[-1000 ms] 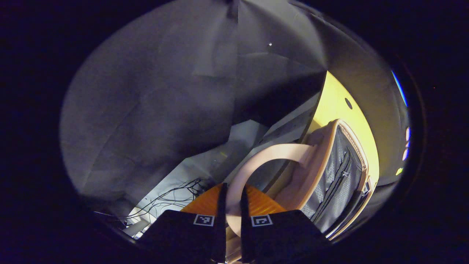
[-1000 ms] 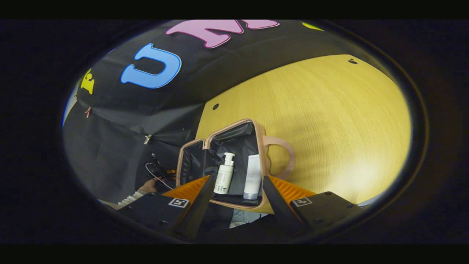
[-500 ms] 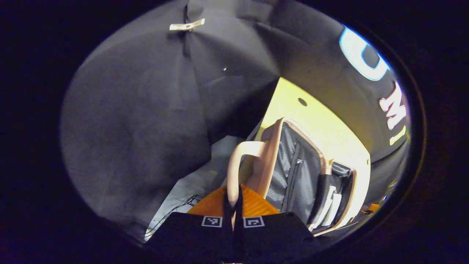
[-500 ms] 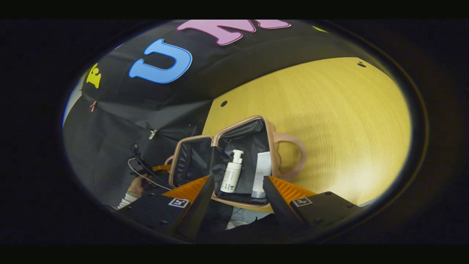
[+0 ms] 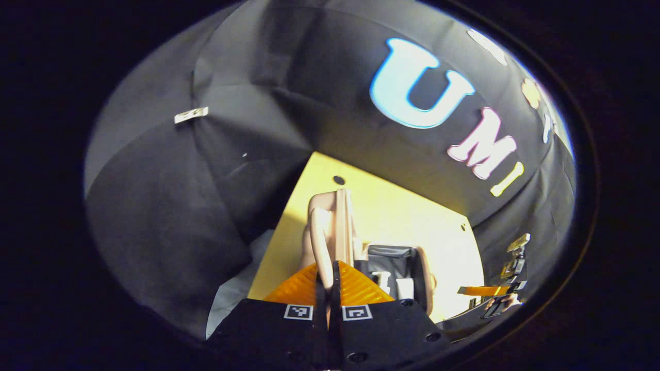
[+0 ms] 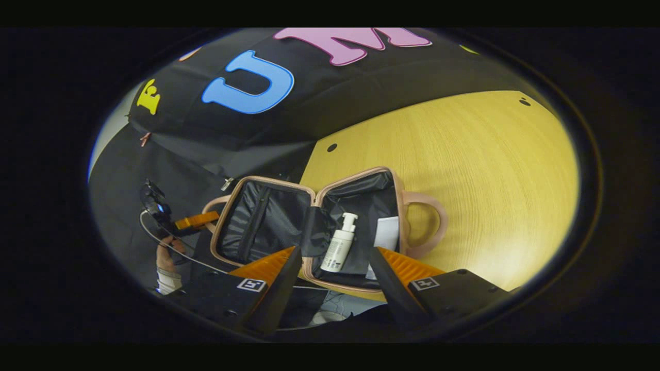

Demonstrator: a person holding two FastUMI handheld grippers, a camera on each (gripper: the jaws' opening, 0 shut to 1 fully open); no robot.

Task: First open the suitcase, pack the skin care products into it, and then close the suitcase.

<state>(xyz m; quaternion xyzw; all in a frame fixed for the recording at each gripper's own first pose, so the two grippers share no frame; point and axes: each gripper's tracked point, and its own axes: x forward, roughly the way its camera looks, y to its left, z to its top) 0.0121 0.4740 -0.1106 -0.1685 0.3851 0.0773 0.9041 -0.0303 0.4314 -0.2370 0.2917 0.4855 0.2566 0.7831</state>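
The pink suitcase (image 6: 309, 221) lay open on the yellow bench (image 6: 464, 170), close to the bench's near edge. Both halves had black lining inside.

In the right gripper view, the left half was the lid (image 6: 258, 221). It was lifted and tilted up. The right half lay flat on the bench. Inside that half was a white pump bottle (image 6: 339, 246). A white tube (image 6: 384, 237) lay just beside it, on the right. The right half had a pink handle (image 6: 430, 224) that rested on the bench.

The left gripper (image 5: 328, 281) had its jaws closed tight on the lid's handle (image 5: 320, 242). The thin pink handle ran down between the two fingers. In the left gripper view the lid stood up on its edge, and the open half with the bottles lay past it on the right.

In the right gripper view the left gripper (image 6: 193, 222) showed at the lid's far left side, with a hand (image 6: 166, 253) holding it.

The right gripper (image 6: 332, 275) hung over the near edge of the suitcase. Its jaws were wide apart and held nothing. The pump bottle showed between its two fingers.
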